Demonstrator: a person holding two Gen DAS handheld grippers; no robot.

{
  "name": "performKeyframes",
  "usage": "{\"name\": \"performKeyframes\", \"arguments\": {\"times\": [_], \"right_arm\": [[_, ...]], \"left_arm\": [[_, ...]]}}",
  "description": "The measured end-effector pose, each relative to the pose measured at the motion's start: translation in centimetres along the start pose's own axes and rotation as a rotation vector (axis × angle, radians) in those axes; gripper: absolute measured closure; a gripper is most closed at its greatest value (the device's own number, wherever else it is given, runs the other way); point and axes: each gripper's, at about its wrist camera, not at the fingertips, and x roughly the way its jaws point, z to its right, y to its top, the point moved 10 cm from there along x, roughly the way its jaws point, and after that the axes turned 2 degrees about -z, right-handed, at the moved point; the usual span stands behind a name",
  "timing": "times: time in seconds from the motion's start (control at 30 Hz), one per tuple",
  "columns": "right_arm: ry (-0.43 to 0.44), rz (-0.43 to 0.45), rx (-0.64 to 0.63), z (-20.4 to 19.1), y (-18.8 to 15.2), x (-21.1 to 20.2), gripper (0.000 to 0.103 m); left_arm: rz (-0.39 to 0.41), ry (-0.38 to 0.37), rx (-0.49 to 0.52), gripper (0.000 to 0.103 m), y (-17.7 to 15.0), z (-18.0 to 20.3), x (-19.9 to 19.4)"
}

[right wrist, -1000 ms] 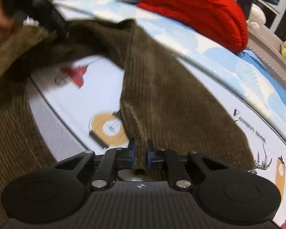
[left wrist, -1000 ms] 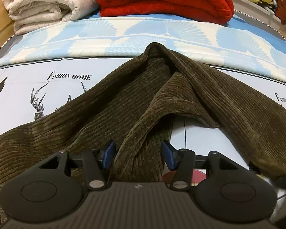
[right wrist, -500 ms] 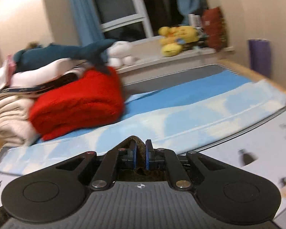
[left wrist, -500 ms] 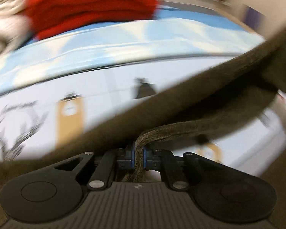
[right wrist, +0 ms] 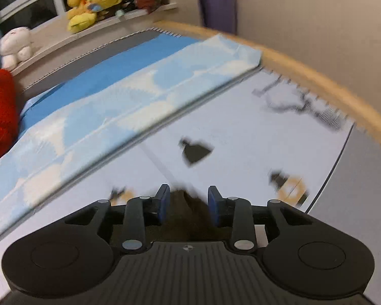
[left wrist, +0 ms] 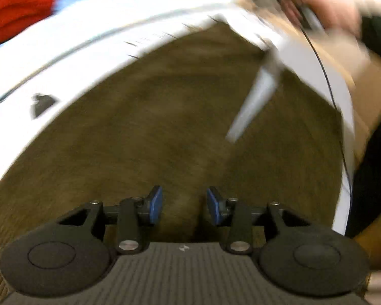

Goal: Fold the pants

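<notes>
The brown corduroy pants [left wrist: 165, 117] lie spread on the white printed bedsheet [left wrist: 71, 50] and fill most of the blurred left wrist view. My left gripper [left wrist: 185, 205] is open just above the cloth, with nothing between its blue pads. My right gripper [right wrist: 188, 205] is open too; a dark brown edge of the pants [right wrist: 190, 208] lies loose between and below its pads. In the left wrist view the other hand and its tool [left wrist: 315, 10] show blurred at the top right.
A red folded blanket [right wrist: 0, 111] lies at the left, also in the left wrist view [left wrist: 15, 10]. A blue patterned cover [right wrist: 119, 96] runs across the bed. Plush toys [right wrist: 89, 5] sit on the window sill. The wooden bed edge [right wrist: 317, 78] and wall are at right.
Both grippers were shut on the pants half a second ago and have opened, letting the cloth go. The pants now lie flatter on the sheet. Both cameras have swung right.
</notes>
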Motion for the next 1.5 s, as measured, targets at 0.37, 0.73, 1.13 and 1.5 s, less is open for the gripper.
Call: {"name": "performKeyframes", "arguments": {"times": [0.37, 0.73, 1.13, 1.5], "right_arm": [[-0.052, -0.159, 0.03, 2.7, -11.4, 3.5, 0.063], [-0.206, -0.198, 0.171, 5.3, -12.3, 2.6, 0.038], [-0.219, -0.193, 0.13, 4.5, -11.9, 3.4, 0.093], [-0.078, -0.034, 0.191, 4.8, -9.6, -3.1, 0.061]], "left_arm": [[0.062, 0.662, -0.683, 0.034, -7.8, -21.3, -8.4], [-0.003, 0.771, -1.084, 0.016, -19.7, -29.4, -12.3], [0.089, 0.876, -0.911, 0.049, -16.5, -30.5, -12.5], [0.216, 0.829, -0.877, 0.046, -13.3, -25.2, -18.1]]}}
